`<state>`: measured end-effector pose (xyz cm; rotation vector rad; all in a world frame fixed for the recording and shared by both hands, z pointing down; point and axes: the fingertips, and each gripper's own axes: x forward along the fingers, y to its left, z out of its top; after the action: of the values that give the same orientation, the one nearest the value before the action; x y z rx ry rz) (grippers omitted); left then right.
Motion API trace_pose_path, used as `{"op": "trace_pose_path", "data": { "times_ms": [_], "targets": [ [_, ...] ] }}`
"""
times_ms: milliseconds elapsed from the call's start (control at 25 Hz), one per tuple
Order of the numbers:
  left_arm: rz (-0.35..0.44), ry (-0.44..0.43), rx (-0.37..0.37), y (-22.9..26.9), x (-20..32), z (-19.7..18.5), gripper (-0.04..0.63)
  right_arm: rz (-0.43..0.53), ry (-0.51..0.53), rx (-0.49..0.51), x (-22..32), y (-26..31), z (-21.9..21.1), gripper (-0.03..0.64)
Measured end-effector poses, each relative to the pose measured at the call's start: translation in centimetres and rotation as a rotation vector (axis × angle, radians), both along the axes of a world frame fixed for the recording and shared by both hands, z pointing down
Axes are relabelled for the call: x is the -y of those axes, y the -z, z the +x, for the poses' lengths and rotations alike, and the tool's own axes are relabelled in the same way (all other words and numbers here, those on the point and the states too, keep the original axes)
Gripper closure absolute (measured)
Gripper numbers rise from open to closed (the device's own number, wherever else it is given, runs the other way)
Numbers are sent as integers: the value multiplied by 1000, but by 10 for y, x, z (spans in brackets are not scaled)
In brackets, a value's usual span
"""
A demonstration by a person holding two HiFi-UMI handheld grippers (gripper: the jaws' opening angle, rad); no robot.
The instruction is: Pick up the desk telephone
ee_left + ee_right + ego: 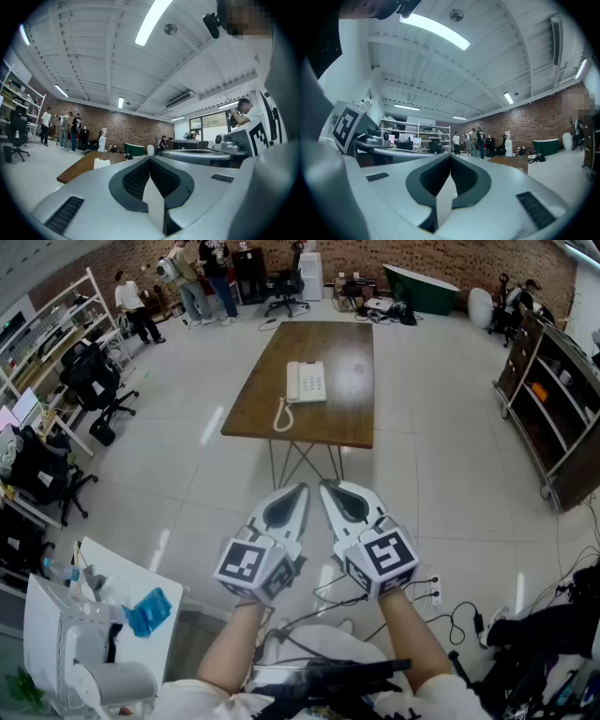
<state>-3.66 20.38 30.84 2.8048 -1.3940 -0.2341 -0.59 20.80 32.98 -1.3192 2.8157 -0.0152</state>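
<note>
A white desk telephone [307,382] with a coiled cord [280,416] lies on a brown wooden table [347,413] ahead of me. It also shows small in the left gripper view, the telephone [101,163] on the table [79,168]. Both grippers hover side by side well short of the table, over the floor. My left gripper [302,489] is shut with nothing between its jaws, and so is my right gripper [325,487]. In the gripper views the left gripper [150,161] and right gripper [451,158] show their tips meeting.
Office chairs [98,381] and shelving [47,329] stand at the left. A dark cabinet [553,409] lines the right. People [192,277] stand at the back left near a brick wall. A white cart [94,634] and floor cables [450,615] lie near my feet.
</note>
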Motion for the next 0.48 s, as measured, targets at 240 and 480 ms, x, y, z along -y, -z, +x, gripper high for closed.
{"op": "trace_pose_path", "data": {
  "times_ms": [240,480],
  "targets": [
    [-7,43,2,-3,-5,17,589,-8,10,-2,-6,-3,22,617],
    [-23,73,5,-10,-6,27,589,-16,20,-4,-7,-11,36,615]
  ]
}}
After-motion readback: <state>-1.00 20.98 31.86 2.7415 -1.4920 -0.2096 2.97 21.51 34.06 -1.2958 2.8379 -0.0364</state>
